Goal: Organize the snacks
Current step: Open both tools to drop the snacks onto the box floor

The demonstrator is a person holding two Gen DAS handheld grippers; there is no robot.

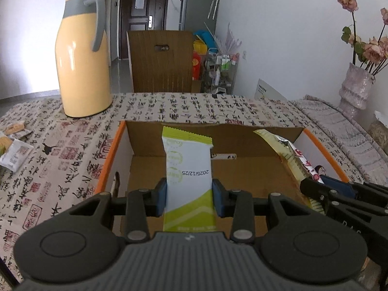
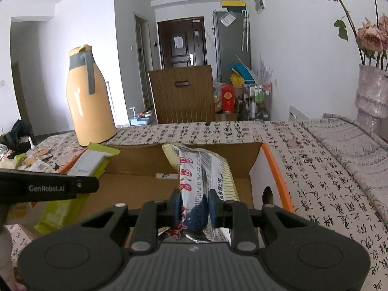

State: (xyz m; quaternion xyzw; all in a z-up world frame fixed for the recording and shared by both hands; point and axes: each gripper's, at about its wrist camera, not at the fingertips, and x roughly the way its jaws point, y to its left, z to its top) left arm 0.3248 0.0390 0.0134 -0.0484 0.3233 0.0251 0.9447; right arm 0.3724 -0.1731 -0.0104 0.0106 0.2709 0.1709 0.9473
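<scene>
Left tongs (image 1: 189, 195): tipped downward, clamped on green-white packet (image 1: 188, 167), long axis pointing away, over open cardboard box (image 1: 114, 150).
Right tongs (image 2: 194, 208): alongside, tipped downward, gripping red-lettered snack bag (image 2: 198, 177) lengthwise over the same box.

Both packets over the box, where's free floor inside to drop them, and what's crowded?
The cardboard box floor looks bare: brown patches either side of the green packet and ahead of the red-print packet. The tablecloth between box and yellow jug is also free. Crowded: the loose snack pile at left.
</scene>
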